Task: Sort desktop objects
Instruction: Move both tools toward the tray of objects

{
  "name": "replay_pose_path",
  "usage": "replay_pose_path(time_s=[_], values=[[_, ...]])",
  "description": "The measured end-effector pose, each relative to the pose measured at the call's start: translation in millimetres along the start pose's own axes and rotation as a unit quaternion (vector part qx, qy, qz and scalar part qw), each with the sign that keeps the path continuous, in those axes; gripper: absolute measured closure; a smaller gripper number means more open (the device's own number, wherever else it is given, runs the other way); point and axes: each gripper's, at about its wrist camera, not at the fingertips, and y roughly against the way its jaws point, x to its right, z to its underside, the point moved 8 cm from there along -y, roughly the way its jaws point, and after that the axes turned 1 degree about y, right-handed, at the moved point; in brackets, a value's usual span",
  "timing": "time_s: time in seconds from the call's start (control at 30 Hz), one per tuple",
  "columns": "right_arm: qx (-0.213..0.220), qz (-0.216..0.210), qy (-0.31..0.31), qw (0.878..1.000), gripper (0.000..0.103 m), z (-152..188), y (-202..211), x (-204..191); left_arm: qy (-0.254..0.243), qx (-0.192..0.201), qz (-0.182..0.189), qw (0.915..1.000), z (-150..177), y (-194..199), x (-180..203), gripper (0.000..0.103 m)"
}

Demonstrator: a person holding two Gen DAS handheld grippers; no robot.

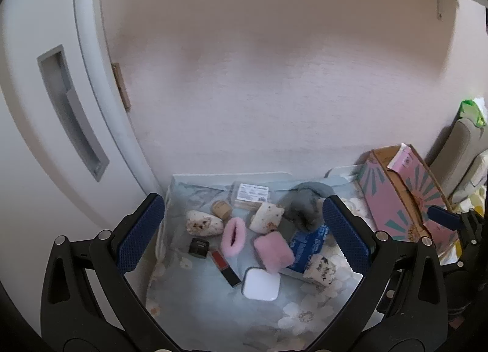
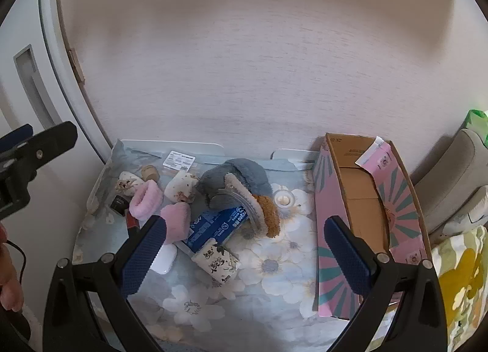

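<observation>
Clearly nothing gripped yet: left gripper (image 1: 244,227) spread wide and bare above the clutter, right gripper (image 2: 245,240) equally wide and bare, angled down between the pile and the pink cardboard box (image 2: 360,208). Probably the opening pick of the sort, with the box, open-topped and seemingly unfilled at the right of the floral cloth (image 2: 274,266), as the likely destination. Best begun with a loose outlier rather than the tangle: printed tissue pack (image 2: 218,263) near the front, lying against the blue carton (image 2: 218,228) yet free on its other sides, easy to straddle across its short width. Worth leaving the grey plush (image 2: 235,181) and brown plush piece (image 2: 270,214) for later, since both drape over the carton. Pink fuzzy cuffs (image 1: 233,237) soft and forgiving, needing a deep bite. White square case (image 1: 260,285) and red-and-black lipstick (image 1: 224,266) low and flat, calling for pads close to the cloth. Small glass cup (image 2: 283,198) close to the box wall, easily knocked. Tight on the left and behind: door and wall hard by the table edge. Freer room at the front and above the box; flap (image 2: 370,153) folded over its far end.
</observation>
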Motion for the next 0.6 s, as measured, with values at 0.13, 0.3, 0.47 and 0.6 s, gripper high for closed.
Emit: replay_pose_path(time_s=[0.13,0.3,0.47,0.6], values=[[0.001,-0.002,0.0,1.0,0.0,0,0,0,0.004,-0.001,-0.002,1.0,2,-1,1,0.0],[0.001,-0.007,0.0,1.0,0.0,-1,-1,-1,0.006,0.001,-0.008,1.0,3,-1,-3,0.0],[0.004,-0.012,0.001,1.0,0.0,-1,-1,-4,0.005,0.004,-0.019,0.9998,5,-1,-7,0.0],[0.008,-0.013,0.003,1.0,0.0,-1,0,-5,0.008,0.003,-0.016,0.9998,5,0,-10,0.0]])
